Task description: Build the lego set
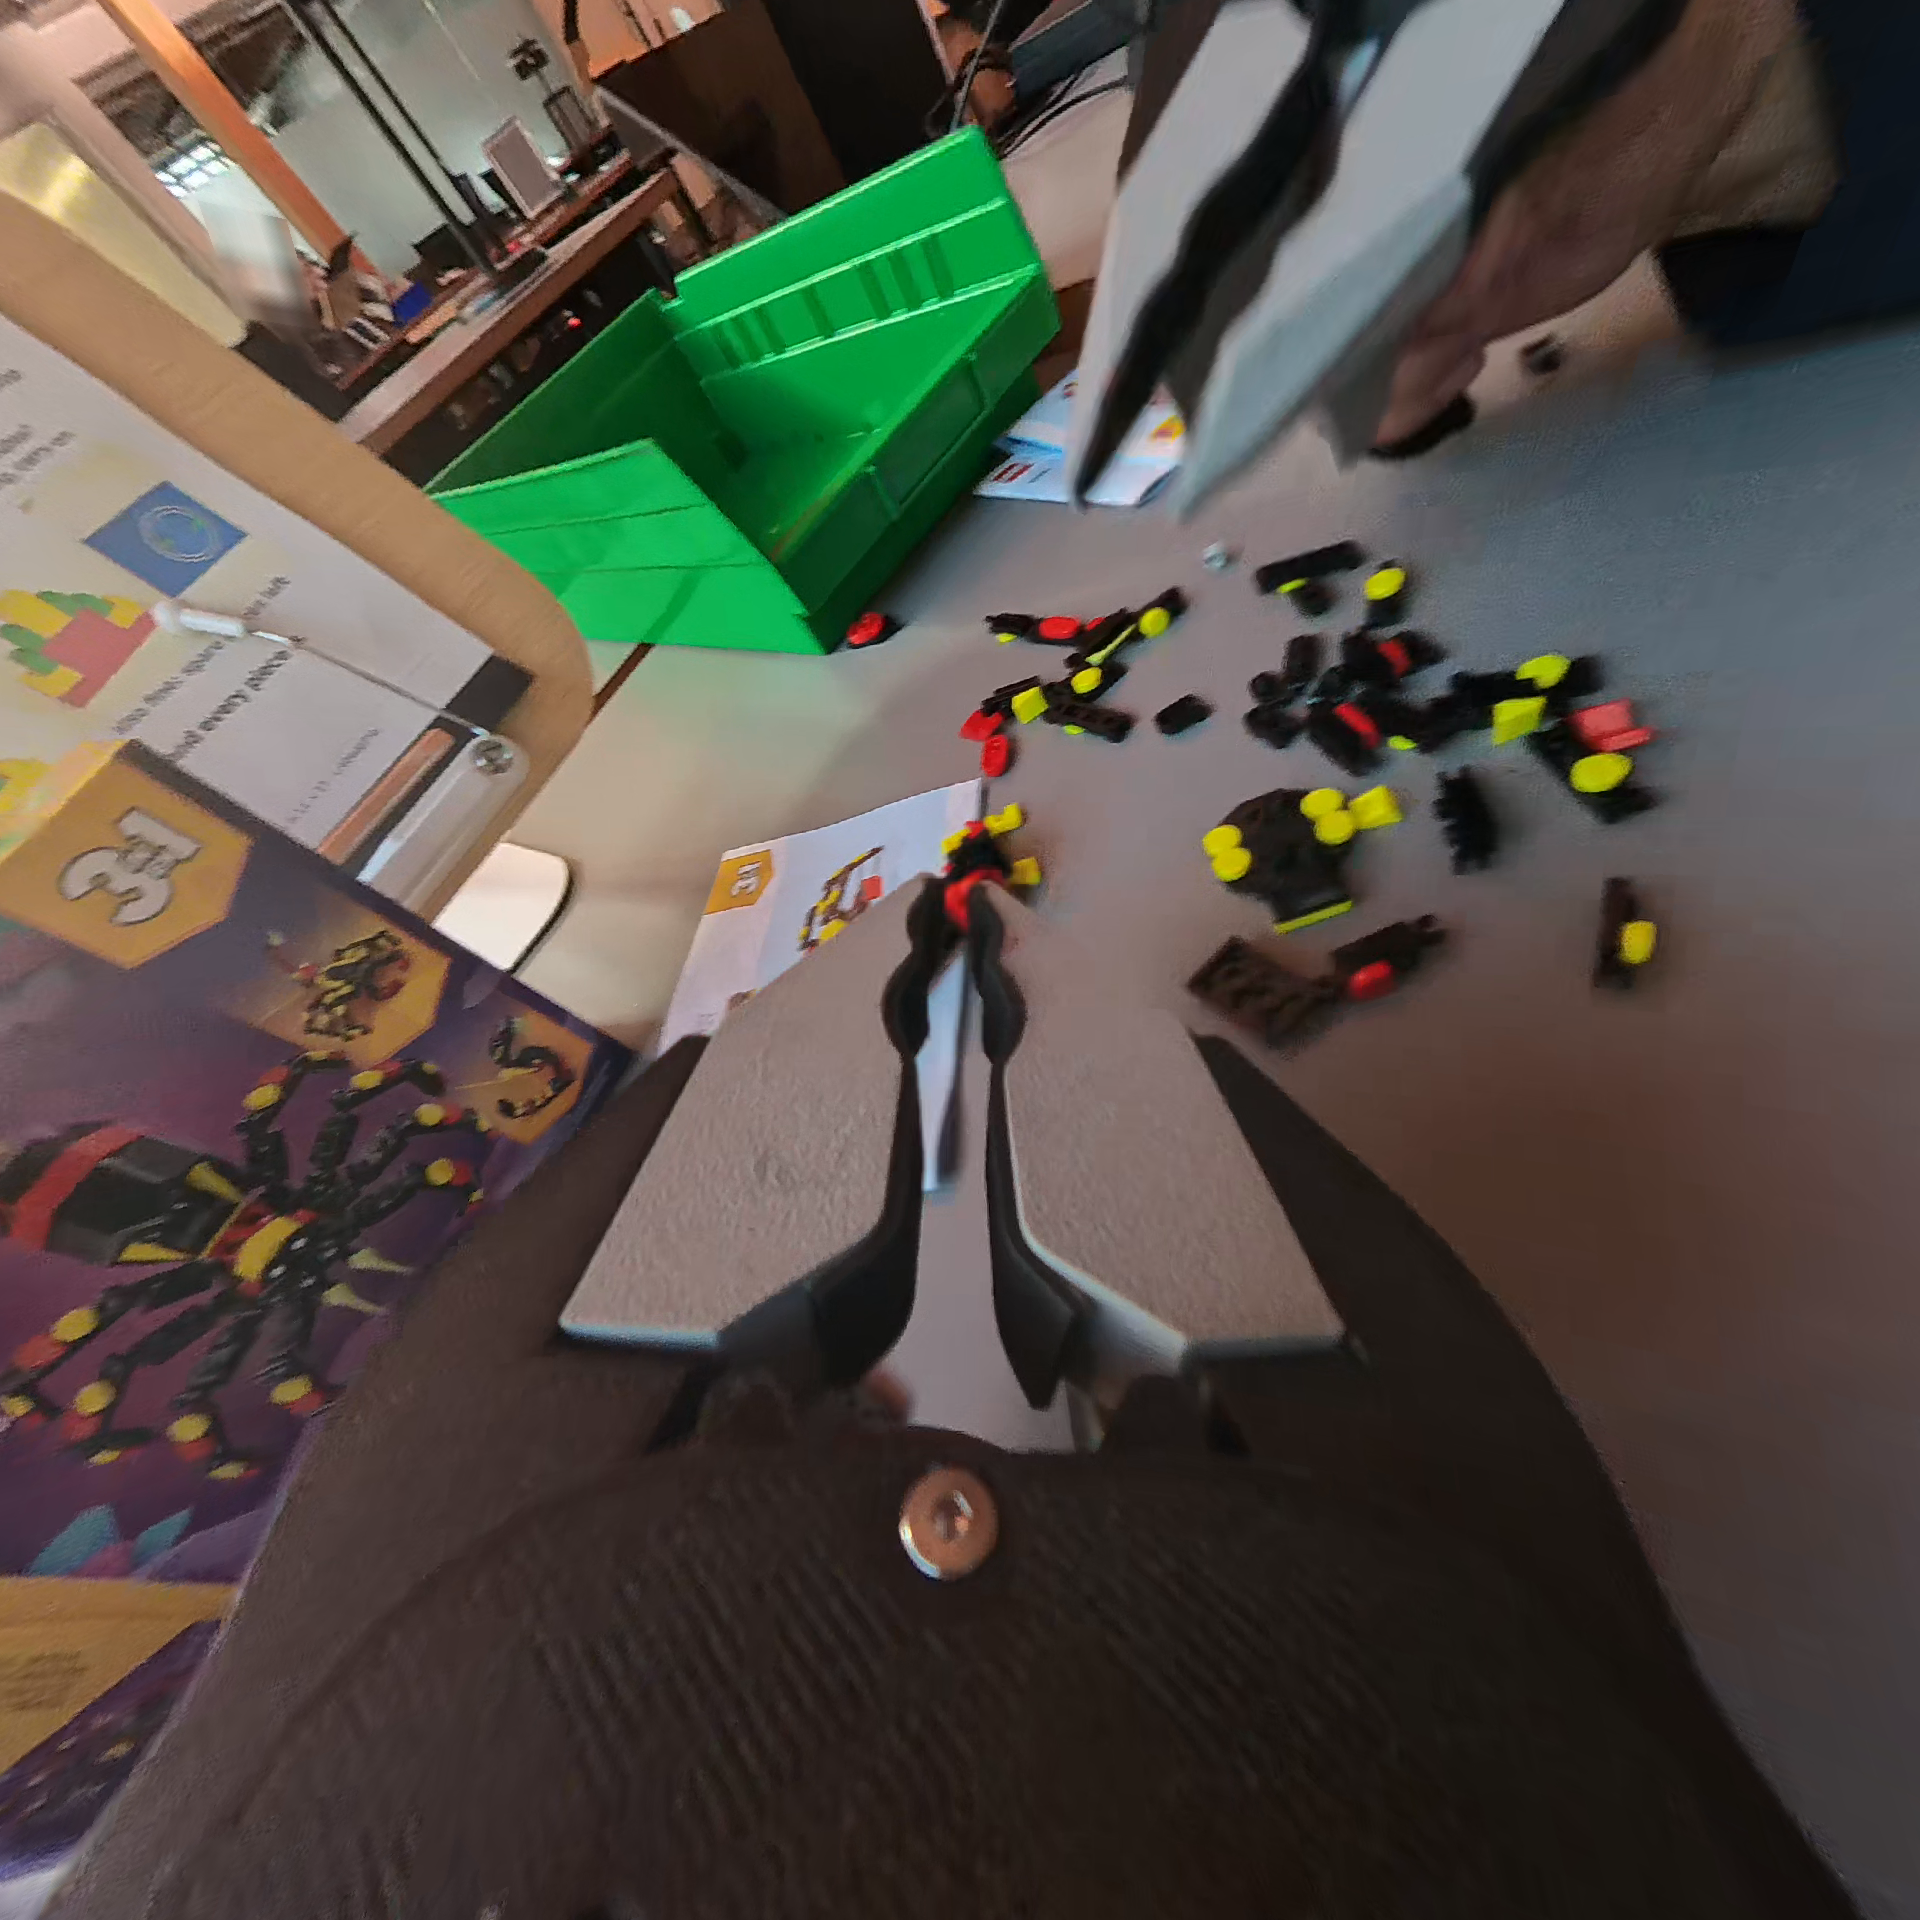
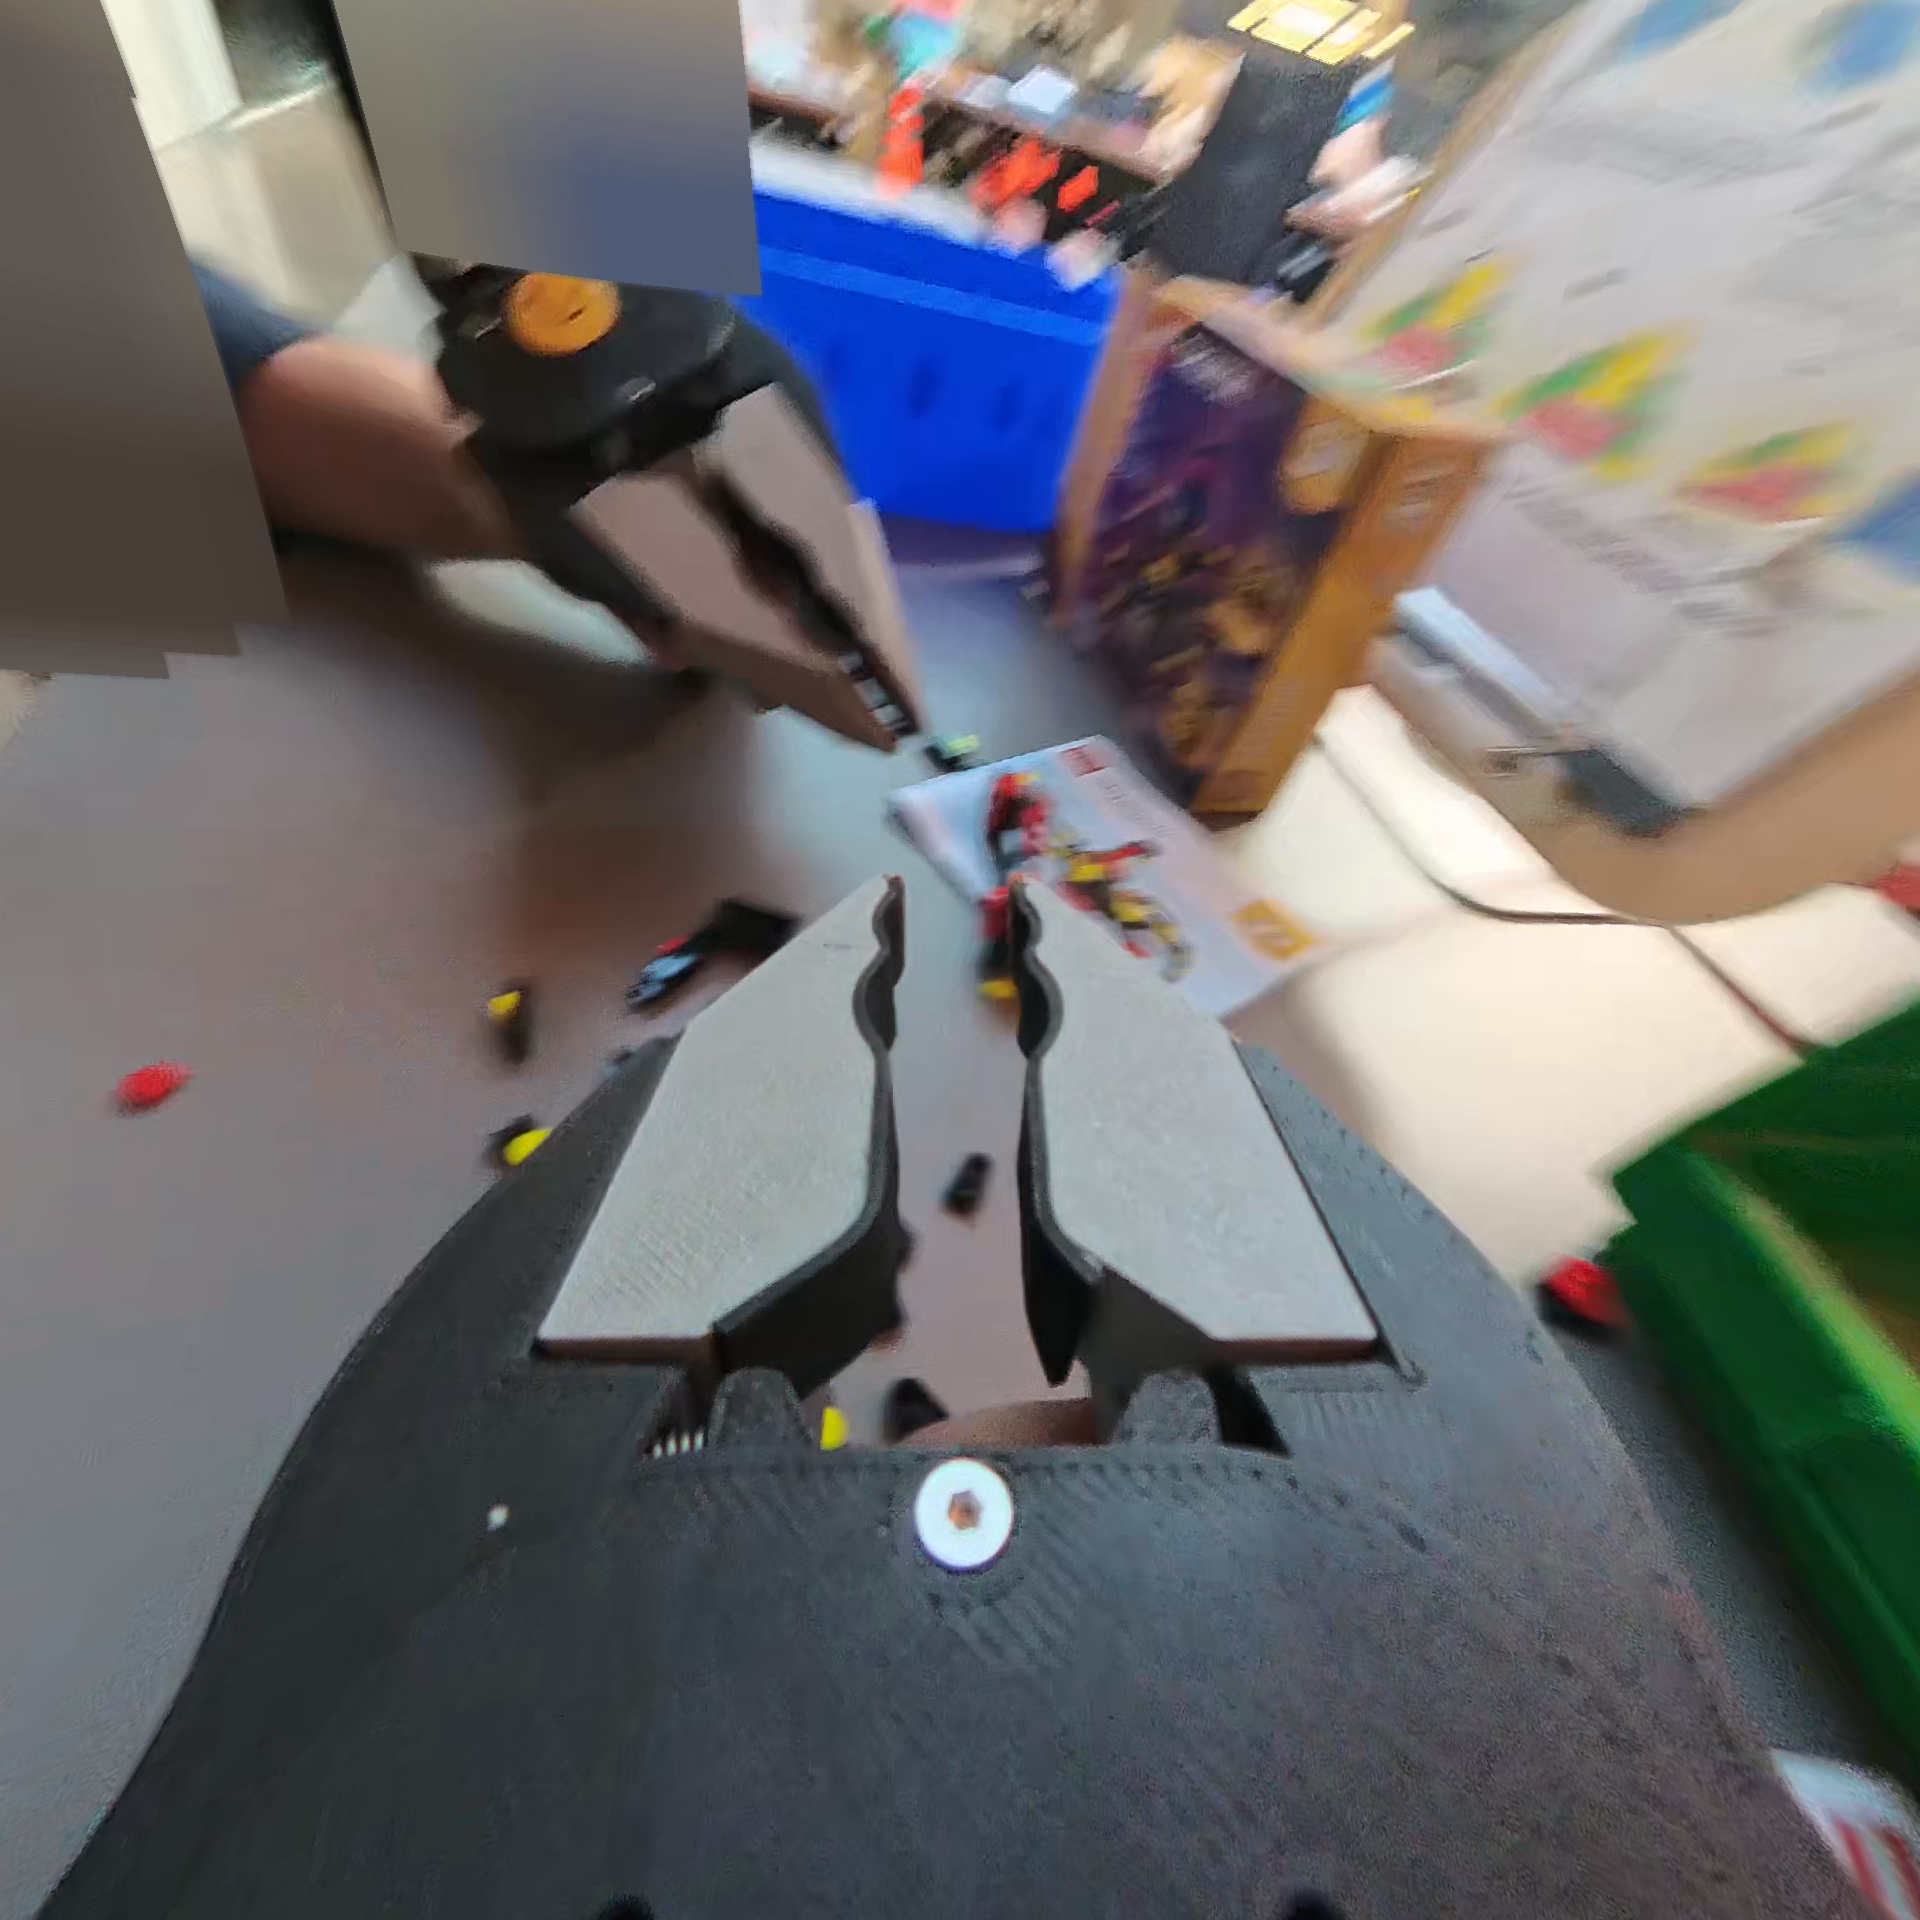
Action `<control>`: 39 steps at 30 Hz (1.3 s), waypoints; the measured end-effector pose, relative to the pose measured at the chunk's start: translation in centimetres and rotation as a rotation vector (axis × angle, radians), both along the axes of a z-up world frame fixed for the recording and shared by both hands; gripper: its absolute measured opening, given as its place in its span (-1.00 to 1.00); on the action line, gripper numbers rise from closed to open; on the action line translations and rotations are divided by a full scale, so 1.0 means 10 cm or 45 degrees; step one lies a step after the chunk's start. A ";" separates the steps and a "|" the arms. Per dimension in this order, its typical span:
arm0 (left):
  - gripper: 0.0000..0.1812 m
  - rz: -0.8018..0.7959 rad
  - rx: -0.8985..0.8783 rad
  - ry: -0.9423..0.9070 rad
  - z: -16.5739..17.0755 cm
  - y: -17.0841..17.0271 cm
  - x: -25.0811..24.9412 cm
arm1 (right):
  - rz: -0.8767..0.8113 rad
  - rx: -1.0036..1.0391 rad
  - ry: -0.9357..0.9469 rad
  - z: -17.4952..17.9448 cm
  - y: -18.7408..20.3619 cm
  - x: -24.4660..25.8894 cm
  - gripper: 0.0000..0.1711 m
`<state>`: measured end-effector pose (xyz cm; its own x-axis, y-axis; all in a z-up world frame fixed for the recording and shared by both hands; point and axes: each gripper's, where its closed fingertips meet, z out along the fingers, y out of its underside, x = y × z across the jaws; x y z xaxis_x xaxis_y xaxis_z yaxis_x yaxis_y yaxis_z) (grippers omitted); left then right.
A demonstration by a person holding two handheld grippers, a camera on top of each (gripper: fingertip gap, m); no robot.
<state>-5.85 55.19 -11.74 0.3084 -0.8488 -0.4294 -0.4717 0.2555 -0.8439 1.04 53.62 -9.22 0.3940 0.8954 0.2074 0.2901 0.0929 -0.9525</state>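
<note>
My left gripper is shut on a small black, red and yellow lego assembly, held low over the instruction booklet. Loose black, red and yellow pieces lie scattered on the grey table to its right, with a round black sub-build with yellow studs among them. My right gripper is open and looks empty, above the table and pointing at the booklet. It also shows in the left wrist view, raised at the top right. The left gripper shows in the right wrist view.
The purple lego box stands at the left, in front of a printed sign board. A green bin stands at the back, with a second leaflet beside it. A blue bin stands beyond the table. The right wrist view is blurred. Some 8 centimetres of space lies between my two pairs of fingers.
</note>
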 end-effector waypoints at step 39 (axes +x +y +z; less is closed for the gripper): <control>-1.00 0.402 0.101 0.419 -0.43 0.55 -0.39 | -1.478 0.530 -0.131 0.23 -0.27 2.04 -1.00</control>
<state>-9.72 60.69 -16.08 0.3826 -0.6958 -0.6079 -0.7764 0.1145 -0.6198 21.48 50.90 -6.95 0.8754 -0.1148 0.4695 0.4747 0.0213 -0.8799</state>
